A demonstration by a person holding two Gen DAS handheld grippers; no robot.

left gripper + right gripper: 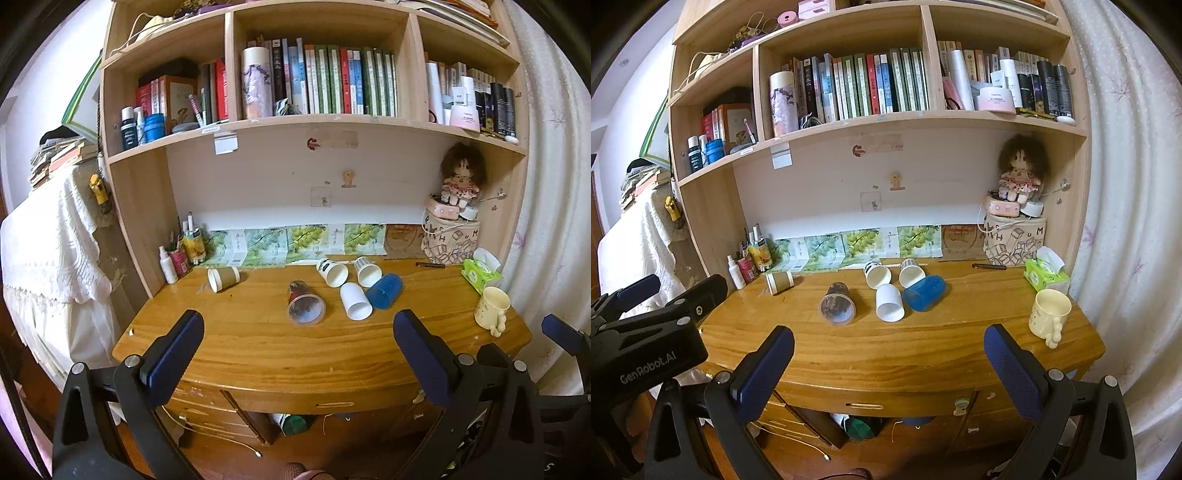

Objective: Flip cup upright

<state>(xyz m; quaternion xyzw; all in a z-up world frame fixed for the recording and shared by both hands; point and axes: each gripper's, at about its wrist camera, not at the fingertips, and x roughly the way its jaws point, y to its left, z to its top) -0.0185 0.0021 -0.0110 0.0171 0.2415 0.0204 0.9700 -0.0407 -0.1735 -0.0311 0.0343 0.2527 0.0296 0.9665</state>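
Wooden desk (pixel 258 354) under a bookshelf (pixel 317 122), seen from both wrist cameras. Six cups lie on their sides on the desk: a brown paper cup (pixel 222 278) at the back left, a clear printed cup (pixel 306 303) near the middle, and to its right a cluster of two white paper cups at the back (pixel 332 272) (pixel 367 271), a plain white cup (pixel 355 301) in front, and a blue cup (pixel 385 291) touching it. A cream mug (pixel 492 309) stands upright near the right edge, beside a green tissue pack (pixel 480 275).

The print on the clear cup is too blurred to read. The space beneath the desk is dim, and the things lying there are hard to make out.

The right wrist view alone shows the left gripper's black body at its left edge, and the top shelf with a pink tape roll (pixel 787 18). The left wrist view shows a blue finger of the right gripper at its right edge, cut off by the frame.

Left gripper (pixel 298 347) and right gripper (pixel 889 363) both hover before the desk's front edge, level, fingers spread wide and holding nothing, well apart from every cup
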